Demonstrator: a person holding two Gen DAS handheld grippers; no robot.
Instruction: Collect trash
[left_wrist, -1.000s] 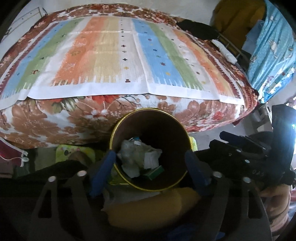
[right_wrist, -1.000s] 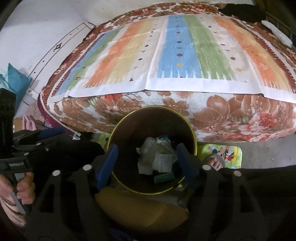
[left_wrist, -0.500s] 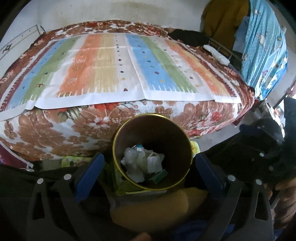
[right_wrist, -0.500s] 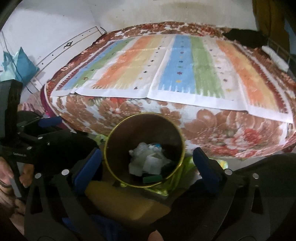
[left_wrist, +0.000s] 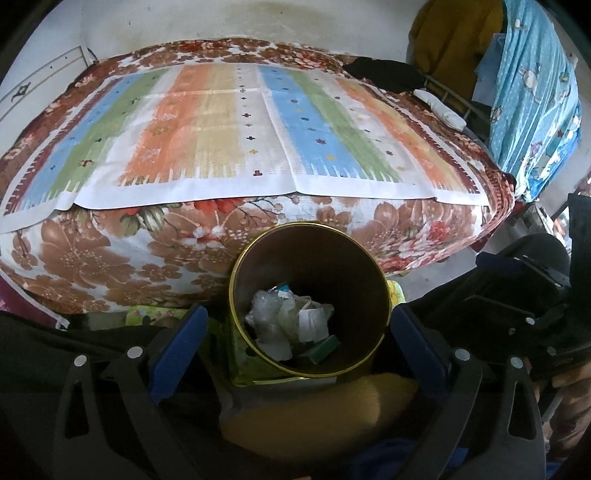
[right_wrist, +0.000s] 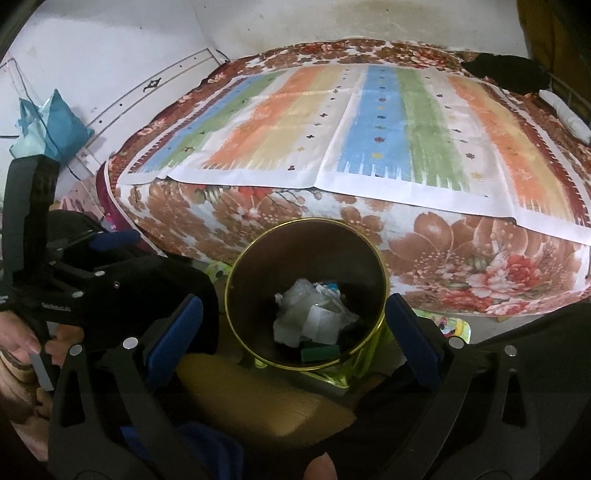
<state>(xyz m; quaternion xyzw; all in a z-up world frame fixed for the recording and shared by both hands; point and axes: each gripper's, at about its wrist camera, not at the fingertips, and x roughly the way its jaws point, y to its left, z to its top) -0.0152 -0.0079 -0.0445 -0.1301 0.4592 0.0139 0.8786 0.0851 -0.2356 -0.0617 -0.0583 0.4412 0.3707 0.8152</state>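
Observation:
A round gold-rimmed bin (left_wrist: 373, 266) stands on the floor against the bed; it also shows in the right wrist view (right_wrist: 382, 266). Crumpled white trash (left_wrist: 288, 321) and a small green box (left_wrist: 325, 349) lie inside it, also seen in the right wrist view as white trash (right_wrist: 310, 317). My left gripper (left_wrist: 299, 339) hangs above the bin, open wide and empty, its blue fingers apart from the rim. My right gripper (right_wrist: 295, 332) hangs over the bin too, open and empty.
A bed with a floral sheet (left_wrist: 92, 254) and a striped cloth (left_wrist: 240, 129) fills the view behind the bin. A yellow-brown soft thing (left_wrist: 317, 413) lies below the bin. A blue curtain (left_wrist: 535, 92) hangs at right. A teal bag (right_wrist: 55, 125) hangs on the left wall.
Both grippers have opened wide from around the bin's sides and pulled back and up. The bin stays on the floor.

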